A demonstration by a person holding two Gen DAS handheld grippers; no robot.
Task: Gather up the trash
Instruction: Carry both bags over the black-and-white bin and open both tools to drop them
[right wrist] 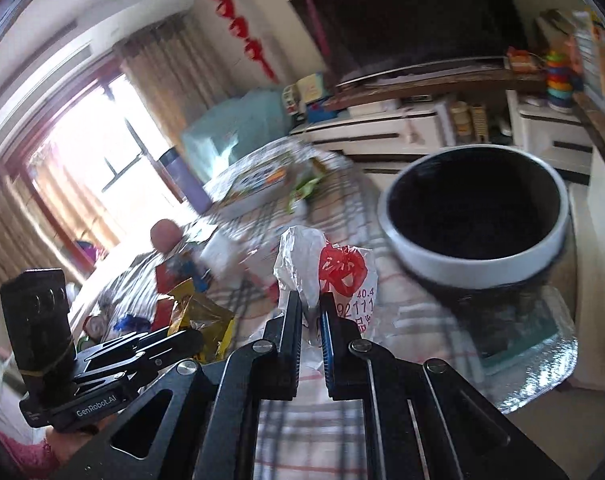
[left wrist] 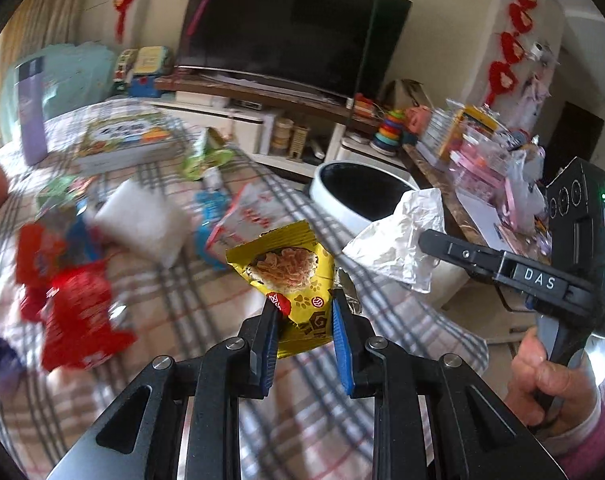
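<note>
Left gripper (left wrist: 304, 312) pinches a yellow packet (left wrist: 286, 276), right gripper (right wrist: 311, 312) a crumpled white bag (right wrist: 326, 276), table litter blurred

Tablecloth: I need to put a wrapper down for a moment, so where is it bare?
Bare checked tablecloth lies right under the left gripper, between the red wrappers and the near edge. Farther in, around the white packet and book, it is crowded.

Both wrist views close above checked table (left wrist: 174, 312), sharing bin (right wrist: 474, 256).
</note>
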